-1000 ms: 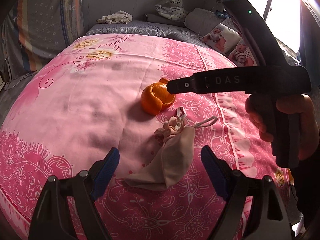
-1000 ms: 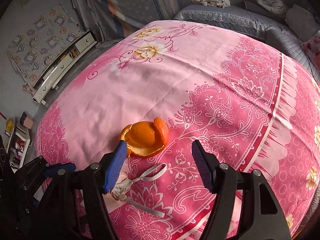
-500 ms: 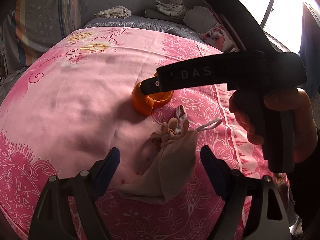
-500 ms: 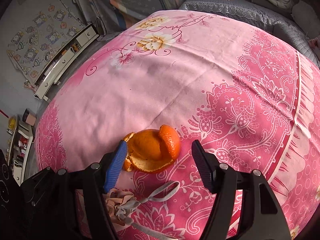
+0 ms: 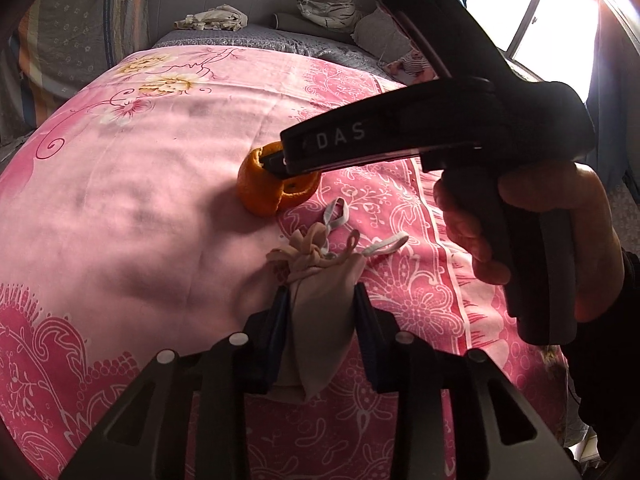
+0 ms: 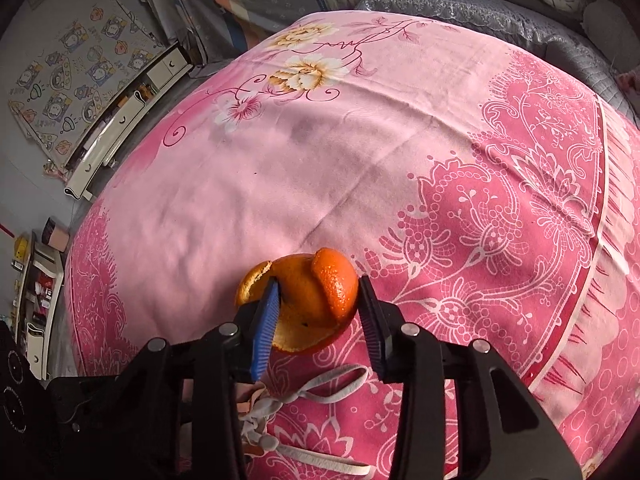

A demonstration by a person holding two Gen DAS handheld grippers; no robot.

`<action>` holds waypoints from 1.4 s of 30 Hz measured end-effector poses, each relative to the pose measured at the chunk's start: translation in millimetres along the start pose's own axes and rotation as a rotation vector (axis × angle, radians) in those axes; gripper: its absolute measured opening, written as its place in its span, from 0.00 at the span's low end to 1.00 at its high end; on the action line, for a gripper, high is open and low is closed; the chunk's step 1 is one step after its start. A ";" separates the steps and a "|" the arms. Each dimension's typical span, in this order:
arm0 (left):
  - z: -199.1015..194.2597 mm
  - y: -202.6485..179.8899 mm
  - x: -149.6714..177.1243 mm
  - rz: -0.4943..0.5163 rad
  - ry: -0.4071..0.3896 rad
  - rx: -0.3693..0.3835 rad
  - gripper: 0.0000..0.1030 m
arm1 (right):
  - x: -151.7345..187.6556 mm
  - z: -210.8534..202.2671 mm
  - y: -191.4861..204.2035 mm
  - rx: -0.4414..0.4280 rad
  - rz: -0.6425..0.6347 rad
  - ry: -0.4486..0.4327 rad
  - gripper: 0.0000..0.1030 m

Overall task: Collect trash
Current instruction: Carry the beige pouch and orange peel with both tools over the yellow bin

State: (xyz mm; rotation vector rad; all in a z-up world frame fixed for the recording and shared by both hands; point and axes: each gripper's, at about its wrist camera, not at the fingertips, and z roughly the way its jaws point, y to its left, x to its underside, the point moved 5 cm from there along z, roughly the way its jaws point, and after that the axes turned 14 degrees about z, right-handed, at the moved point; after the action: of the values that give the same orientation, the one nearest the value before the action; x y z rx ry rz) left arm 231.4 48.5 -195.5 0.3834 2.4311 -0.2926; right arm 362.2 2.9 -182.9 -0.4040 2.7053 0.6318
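Note:
A beige drawstring pouch (image 5: 320, 336) lies on the pink bedsheet (image 5: 140, 200). My left gripper (image 5: 321, 294) is closing on it, and both blue pads press into its sides. Just beyond the pouch sits a cupped orange peel (image 5: 264, 192). A hand (image 5: 560, 232) holds my right gripper, whose tips reach down onto the peel. In the right wrist view the orange peel (image 6: 308, 296) sits between the closing jaws of my right gripper (image 6: 318, 308), and both pads touch it. The pouch's grey cords (image 6: 332, 384) trail below the peel.
The pink floral bedsheet (image 6: 320, 140) covers a wide bed. A grey quilt (image 6: 460, 4), pillows, a striped soft toy (image 5: 328, 0) and a crumpled cloth (image 5: 212, 20) lie at the far end. A low white cabinet (image 6: 120, 120) stands on the floor at the left.
Both pairs of jaws have closed in, the left onto the pouch and the right onto the orange peel. The right gripper has come down over the peel.

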 end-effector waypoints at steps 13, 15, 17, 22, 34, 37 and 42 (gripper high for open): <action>-36.0 -20.3 -7.4 0.047 -0.053 -0.012 0.25 | -10.1 -34.1 -11.5 -0.025 0.047 -0.075 0.32; -43.7 -28.3 -8.8 0.068 -0.065 -0.009 0.25 | -12.0 -45.0 -14.9 -0.030 0.054 -0.096 0.31; -51.0 -36.9 -10.6 0.087 -0.079 0.000 0.25 | -13.3 -56.0 -19.1 -0.030 0.065 -0.117 0.32; -71.5 -64.8 -16.7 0.147 -0.123 0.020 0.25 | -14.3 -81.4 -30.0 -0.036 0.086 -0.158 0.31; -101.5 -130.3 -36.3 0.291 -0.193 0.063 0.25 | 3.2 -151.2 -83.6 -0.003 0.160 -0.271 0.32; -104.1 -146.5 -41.4 0.324 -0.205 0.078 0.25 | 9.5 -171.1 -103.0 0.011 0.188 -0.304 0.32; -105.7 -170.7 -48.5 0.373 -0.215 0.100 0.25 | 21.9 -202.7 -133.0 0.043 0.232 -0.354 0.32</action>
State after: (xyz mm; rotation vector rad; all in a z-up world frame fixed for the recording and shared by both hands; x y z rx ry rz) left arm 148.4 -88.3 -64.8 0.7946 2.0902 -0.2746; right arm 336.8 -211.0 -69.5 0.0356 2.4351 0.6365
